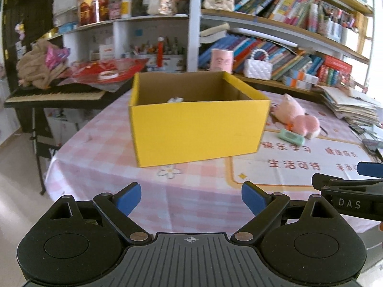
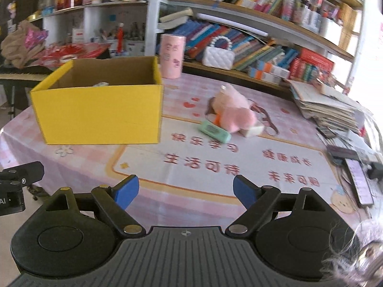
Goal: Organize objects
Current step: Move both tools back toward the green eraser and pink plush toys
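Observation:
A yellow cardboard box (image 1: 196,131) (image 2: 100,112) stands open-topped on the pink checked tablecloth, with a small pale object (image 1: 175,100) just showing inside it. To its right lie a pink plush toy (image 1: 296,117) (image 2: 234,112), a mint-green flat case (image 1: 290,137) (image 2: 214,130) and a small white block (image 2: 254,131). My left gripper (image 1: 191,201) hovers open and empty in front of the box. My right gripper (image 2: 185,192) is open and empty too, short of the printed mat (image 2: 215,167) and well before the plush toy.
A pink cylinder (image 2: 172,56) stands behind the box. A paper stack (image 2: 328,110) and phone (image 2: 360,181) fill the table's right side. Bookshelves (image 1: 275,35) line the back, with a keyboard (image 1: 55,94) at the left. The table edge (image 1: 51,167) drops off at the left.

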Demonstrator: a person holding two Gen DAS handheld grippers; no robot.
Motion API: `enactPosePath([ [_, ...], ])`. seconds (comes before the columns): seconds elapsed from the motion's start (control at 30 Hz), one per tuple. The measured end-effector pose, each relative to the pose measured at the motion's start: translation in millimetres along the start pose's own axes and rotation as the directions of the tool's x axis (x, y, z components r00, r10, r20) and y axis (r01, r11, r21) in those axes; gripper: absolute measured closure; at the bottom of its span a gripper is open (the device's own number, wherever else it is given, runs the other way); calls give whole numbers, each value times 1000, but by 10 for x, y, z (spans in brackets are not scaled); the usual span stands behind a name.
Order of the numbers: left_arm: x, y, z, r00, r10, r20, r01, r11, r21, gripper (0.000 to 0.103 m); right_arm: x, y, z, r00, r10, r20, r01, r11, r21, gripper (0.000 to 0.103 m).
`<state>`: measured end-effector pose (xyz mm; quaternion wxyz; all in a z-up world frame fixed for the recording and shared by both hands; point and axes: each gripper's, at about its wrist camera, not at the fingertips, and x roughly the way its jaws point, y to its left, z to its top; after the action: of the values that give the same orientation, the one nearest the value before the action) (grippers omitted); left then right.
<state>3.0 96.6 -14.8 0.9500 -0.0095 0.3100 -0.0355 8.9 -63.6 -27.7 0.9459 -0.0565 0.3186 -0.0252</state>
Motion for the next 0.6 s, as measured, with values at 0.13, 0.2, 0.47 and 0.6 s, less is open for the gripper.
enactPosePath([
  [0.13,73,-144,19,999,-36,-14,36,999,17,10,-10,-138,-41,999,-38,-12,38,999,18,16],
  [0.2,117,-226,34,998,-53,-21,54,998,27,10,-15,-218,-72,998,-57,-19,58,998,26,16],
  [0.47,319,-673,122,991,-124,-55,129,988,84,10,34,-644,-153,990,-132,-54,136,987,82,15],
  [0.6,409,-884,178,986,-152,-62,158,981,111,10,111,-838,-152,986,-148,-79,155,983,96,13],
])
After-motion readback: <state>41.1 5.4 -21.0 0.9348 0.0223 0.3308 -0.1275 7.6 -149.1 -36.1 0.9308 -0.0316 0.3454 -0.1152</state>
